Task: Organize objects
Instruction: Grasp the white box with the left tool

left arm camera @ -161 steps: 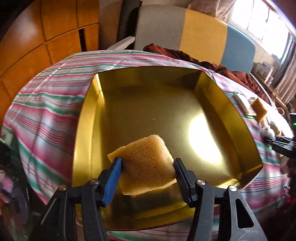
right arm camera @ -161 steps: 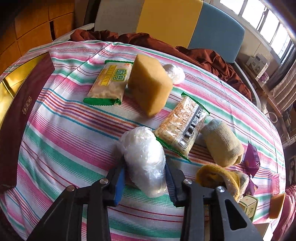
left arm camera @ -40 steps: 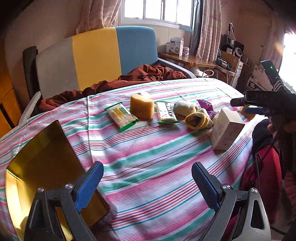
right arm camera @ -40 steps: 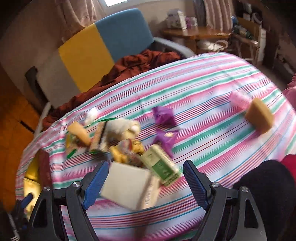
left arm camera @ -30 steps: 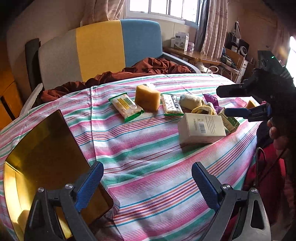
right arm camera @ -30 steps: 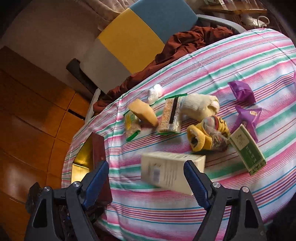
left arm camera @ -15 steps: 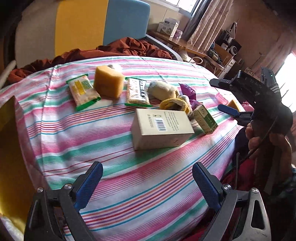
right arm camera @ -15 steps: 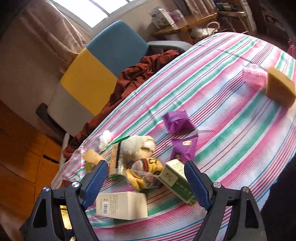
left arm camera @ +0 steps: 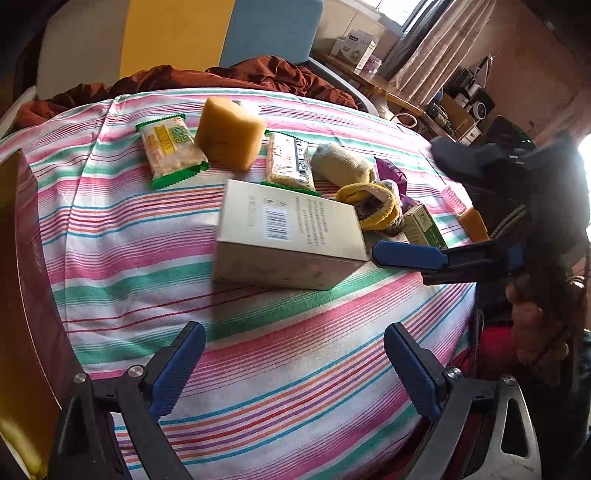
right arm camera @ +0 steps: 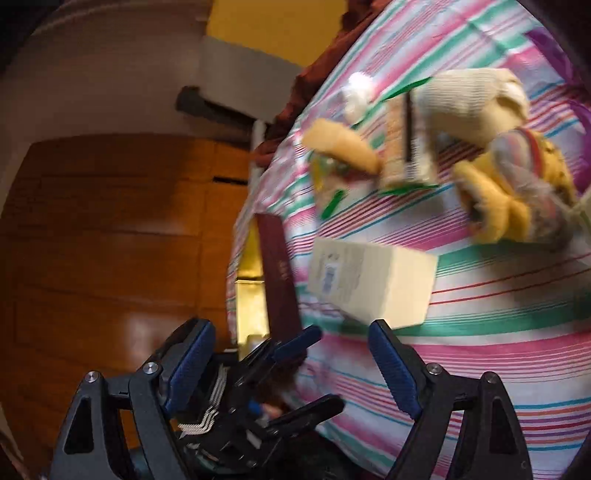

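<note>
Between picks: left gripper (left arm camera: 293, 369) and right gripper (right arm camera: 291, 354) both gaping wide, nothing held, box (left arm camera: 288, 240) lying flat mid-table beside the tray (left arm camera: 22, 295), likely next, needing jaws squared across its sides

Behind the table stands a chair (left arm camera: 177, 33) with a back in grey, yellow and blue panels. A dark red-brown cloth (left arm camera: 236, 75) lies crumpled on its seat, just at the far edge of the table. At the right there are pale pink curtains (left arm camera: 424, 55), and near them a wooden side table (left arm camera: 373, 79) carries a white box (left arm camera: 354, 50). In the right wrist view, a wall of orange wooden panels (right arm camera: 110, 229) fills the left side.
</note>
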The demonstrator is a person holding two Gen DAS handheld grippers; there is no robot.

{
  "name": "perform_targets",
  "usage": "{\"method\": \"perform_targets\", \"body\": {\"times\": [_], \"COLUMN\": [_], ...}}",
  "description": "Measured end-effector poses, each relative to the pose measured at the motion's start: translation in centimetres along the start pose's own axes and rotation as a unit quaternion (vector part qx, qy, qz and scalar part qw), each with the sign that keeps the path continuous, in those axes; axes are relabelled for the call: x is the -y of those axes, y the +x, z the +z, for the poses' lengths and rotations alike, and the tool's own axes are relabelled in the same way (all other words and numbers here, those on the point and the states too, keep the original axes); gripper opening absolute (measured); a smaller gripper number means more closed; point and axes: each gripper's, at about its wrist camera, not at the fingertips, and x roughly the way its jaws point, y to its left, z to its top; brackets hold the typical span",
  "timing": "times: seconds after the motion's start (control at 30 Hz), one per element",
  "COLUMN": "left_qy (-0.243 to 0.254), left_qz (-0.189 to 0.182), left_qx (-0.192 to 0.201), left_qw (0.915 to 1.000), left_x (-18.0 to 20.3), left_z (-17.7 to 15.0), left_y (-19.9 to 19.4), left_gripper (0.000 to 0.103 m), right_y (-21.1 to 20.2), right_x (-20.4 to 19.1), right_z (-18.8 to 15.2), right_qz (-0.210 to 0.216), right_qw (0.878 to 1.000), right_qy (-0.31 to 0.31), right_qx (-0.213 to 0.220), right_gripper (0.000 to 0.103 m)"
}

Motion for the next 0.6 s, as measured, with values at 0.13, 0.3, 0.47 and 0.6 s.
{"method": "perform_targets", "body": {"times": [0.13,0.3,0.47,0.6], "left_qy": [-0.032,-0.117,-0.179,-0.197], "left_qz": [-0.008,-0.034,-0.028,-0.001], "left_qx": [0.008,-0.006,-0.012,-0.001], "left_qw": [0.9994,0.9925,0.9834,0.9804], "left_x": [-1.1,-2.0,-2.0,-2.2], "left_z": [0.1,2.3,5.0,7.2], "left_y": [-0.8,-0.2,1.6,2.8], "left_gripper": [0.098,0.098,0.099,0.100], "right_y": [-2.4,-6.4,-7.7,-9.6], "right_x": [0.0,0.4,0.1,0.8], "right_z": [-0.1,-0.2,-0.3,-0.6], "right_qz": [-0.016,-0.046,-0.061,-0.057], "right_qw": [0.997,0.979,0.970,0.962], "right_qy": [0.002,0.016,0.013,0.026], "right_qx": [0.072,0.197,0.235,0.265], "right_gripper": [0.087,0.087,0.087,0.087]}}
